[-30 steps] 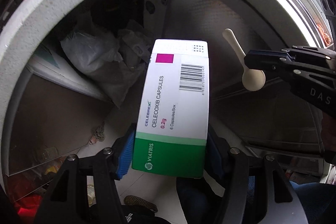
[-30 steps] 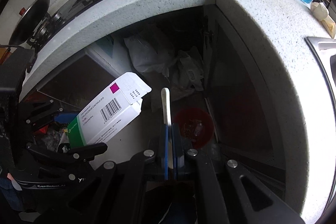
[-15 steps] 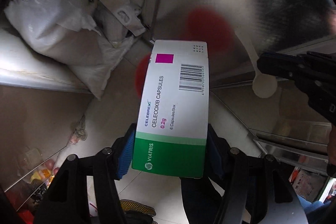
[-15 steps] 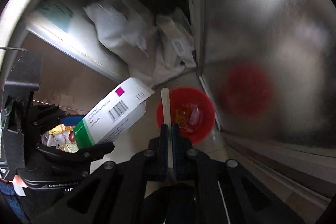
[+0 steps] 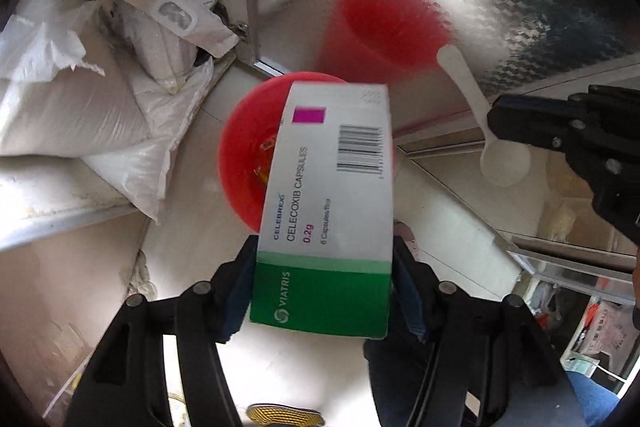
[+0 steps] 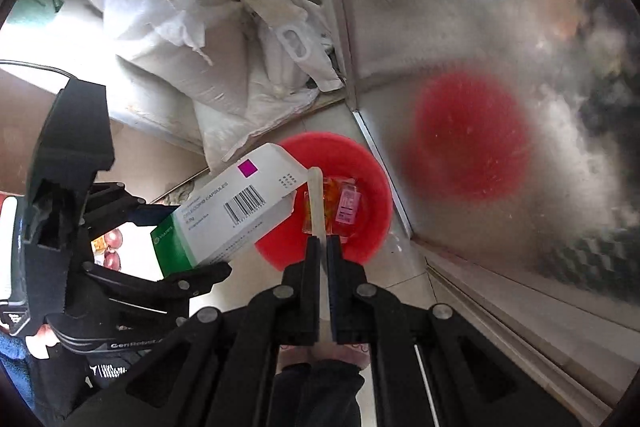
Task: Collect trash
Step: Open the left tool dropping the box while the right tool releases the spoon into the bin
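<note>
Below both grippers, at frame centre, sits the round red plastic bin (image 6: 356, 163). The left gripper (image 5: 324, 291) grasps the white-and-green cardboard medicine box (image 5: 332, 203), the right gripper (image 6: 324, 247) the white plastic spoon (image 6: 316, 203); both items point lengthwise toward the bin.

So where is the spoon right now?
The spoon is clamped in the right gripper, held above the red bin, right of the pill box.

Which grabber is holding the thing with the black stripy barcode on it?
The left gripper. It squeezes the green-and-white medicine box, which has the barcode. The right gripper pinches a plain white plastic spoon instead.
</note>
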{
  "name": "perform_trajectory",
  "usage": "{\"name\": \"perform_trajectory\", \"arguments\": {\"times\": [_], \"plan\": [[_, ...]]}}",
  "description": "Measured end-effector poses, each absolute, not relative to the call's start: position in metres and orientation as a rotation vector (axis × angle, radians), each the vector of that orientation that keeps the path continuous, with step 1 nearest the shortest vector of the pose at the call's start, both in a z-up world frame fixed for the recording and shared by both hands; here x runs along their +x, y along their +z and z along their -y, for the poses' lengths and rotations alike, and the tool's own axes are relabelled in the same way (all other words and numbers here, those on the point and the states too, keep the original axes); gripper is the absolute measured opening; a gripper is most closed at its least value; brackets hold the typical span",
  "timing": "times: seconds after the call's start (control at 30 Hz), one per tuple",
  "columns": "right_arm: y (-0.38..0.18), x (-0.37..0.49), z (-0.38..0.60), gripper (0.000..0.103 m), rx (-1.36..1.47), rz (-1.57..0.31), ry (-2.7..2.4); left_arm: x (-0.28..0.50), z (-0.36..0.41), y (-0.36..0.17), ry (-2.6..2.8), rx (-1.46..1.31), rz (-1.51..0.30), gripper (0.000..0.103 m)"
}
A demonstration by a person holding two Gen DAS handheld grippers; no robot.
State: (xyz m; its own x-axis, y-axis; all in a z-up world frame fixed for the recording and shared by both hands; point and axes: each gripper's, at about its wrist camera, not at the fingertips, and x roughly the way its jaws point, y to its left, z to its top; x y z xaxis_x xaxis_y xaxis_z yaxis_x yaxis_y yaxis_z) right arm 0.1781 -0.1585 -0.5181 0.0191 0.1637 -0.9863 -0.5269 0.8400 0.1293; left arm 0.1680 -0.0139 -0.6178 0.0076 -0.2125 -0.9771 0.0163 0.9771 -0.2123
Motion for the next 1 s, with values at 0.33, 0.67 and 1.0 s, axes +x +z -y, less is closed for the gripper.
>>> {"name": "perform_trajectory", "arguments": {"times": [0.33,0.67,1.0], "plan": [[-0.527,0.179,0.156,0.003,-0.301,-1.465,0.582,0.176,0.009,-0.604,-0.148,-0.147,-1.54,0.074],[-0.528,0.172,0.153,0.003,-0.298,-1.476,0.619,0.163,-0.012,-0.599,-0.084,-0.247,-1.527,0.074],[-0.543,0.168,0.133,0.003,-0.357,-1.48,0.669,0.146,-0.026,-0.599,-0.012,-0.185,-1.543,0.086]]}}
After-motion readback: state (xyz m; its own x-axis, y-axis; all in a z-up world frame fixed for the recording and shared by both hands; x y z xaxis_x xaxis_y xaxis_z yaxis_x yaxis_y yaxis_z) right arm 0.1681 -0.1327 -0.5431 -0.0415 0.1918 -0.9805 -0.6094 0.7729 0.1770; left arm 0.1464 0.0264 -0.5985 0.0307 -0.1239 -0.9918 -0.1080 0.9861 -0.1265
